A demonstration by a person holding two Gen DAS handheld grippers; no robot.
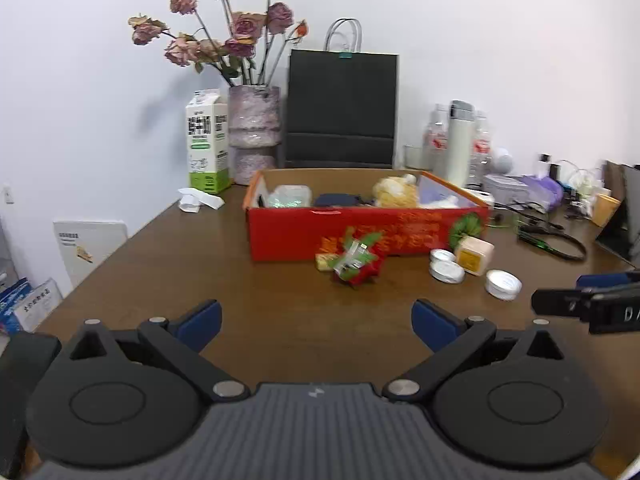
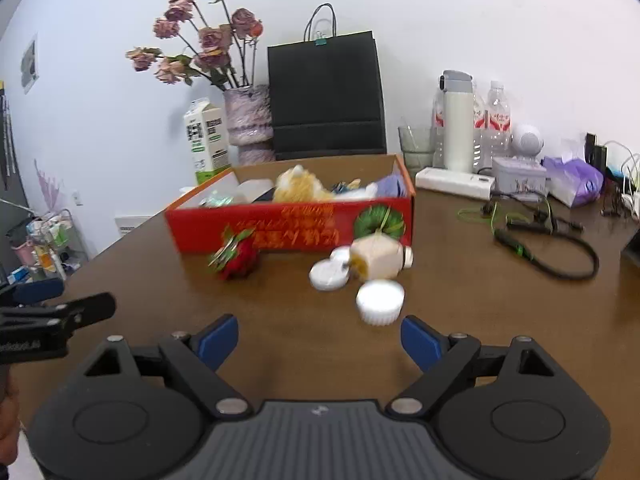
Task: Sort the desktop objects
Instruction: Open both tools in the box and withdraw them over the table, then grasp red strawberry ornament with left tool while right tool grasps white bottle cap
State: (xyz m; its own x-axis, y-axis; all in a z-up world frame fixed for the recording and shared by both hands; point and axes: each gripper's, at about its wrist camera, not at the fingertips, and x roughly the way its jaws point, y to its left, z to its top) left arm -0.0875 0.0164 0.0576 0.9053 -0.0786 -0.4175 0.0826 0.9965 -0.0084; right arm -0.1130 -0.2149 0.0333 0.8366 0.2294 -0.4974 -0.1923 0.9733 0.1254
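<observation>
A red cardboard box (image 1: 360,236) (image 2: 280,228) stands mid-table and holds a yellow plush toy (image 2: 302,190) and other small items. In front of it lie a red-and-green snack packet (image 1: 356,264) (image 2: 236,258), a cream bottle on its side (image 1: 474,254) (image 2: 378,258) and white round tins (image 1: 503,284) (image 2: 380,300). My left gripper (image 1: 316,320) hovers open and empty over bare tabletop, short of the packet. My right gripper (image 2: 320,338) is open and empty too, with the nearest tin just beyond its right finger. One right gripper finger (image 1: 560,302) pokes in at the left view's edge.
At the back stand a vase of dried roses (image 1: 254,132), a milk carton (image 1: 206,144), a black paper bag (image 1: 342,108), a white flask (image 2: 458,120) and water bottles. Cables and earphones (image 2: 548,248) sprawl at the right. Crumpled paper (image 1: 198,200) lies left of the box.
</observation>
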